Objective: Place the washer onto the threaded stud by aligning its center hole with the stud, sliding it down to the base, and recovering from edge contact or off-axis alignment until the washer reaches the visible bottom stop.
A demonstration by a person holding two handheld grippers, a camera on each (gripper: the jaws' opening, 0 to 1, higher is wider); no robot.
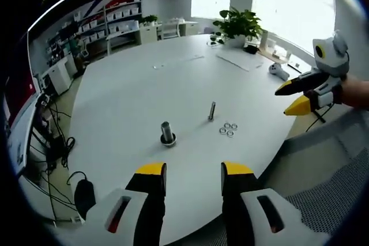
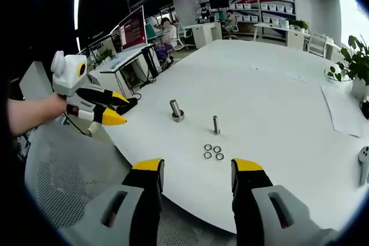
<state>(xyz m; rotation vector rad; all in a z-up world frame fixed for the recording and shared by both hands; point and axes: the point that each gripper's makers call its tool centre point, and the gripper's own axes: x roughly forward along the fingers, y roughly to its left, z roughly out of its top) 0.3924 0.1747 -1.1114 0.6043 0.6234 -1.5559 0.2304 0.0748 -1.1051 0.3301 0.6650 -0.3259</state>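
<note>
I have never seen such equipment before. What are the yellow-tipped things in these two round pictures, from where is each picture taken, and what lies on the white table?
No robot is here. A person holds a hand tool in each hand; each tool has two yellow-tipped jaws and a small camera that looks forward along them.

In the left gripper view, the left gripper rises from the bottom, and the right gripper comes in from the right, held by a hand. In the right gripper view it is the opposite: the right gripper is at the bottom and the left gripper is at the left.

Both grippers are open and hold nothing.

On the round white table stand a thin threaded stud and a thicker metal post. Three small washers lie close together near the stud. Farther away are a potted plant and some papers.
</note>
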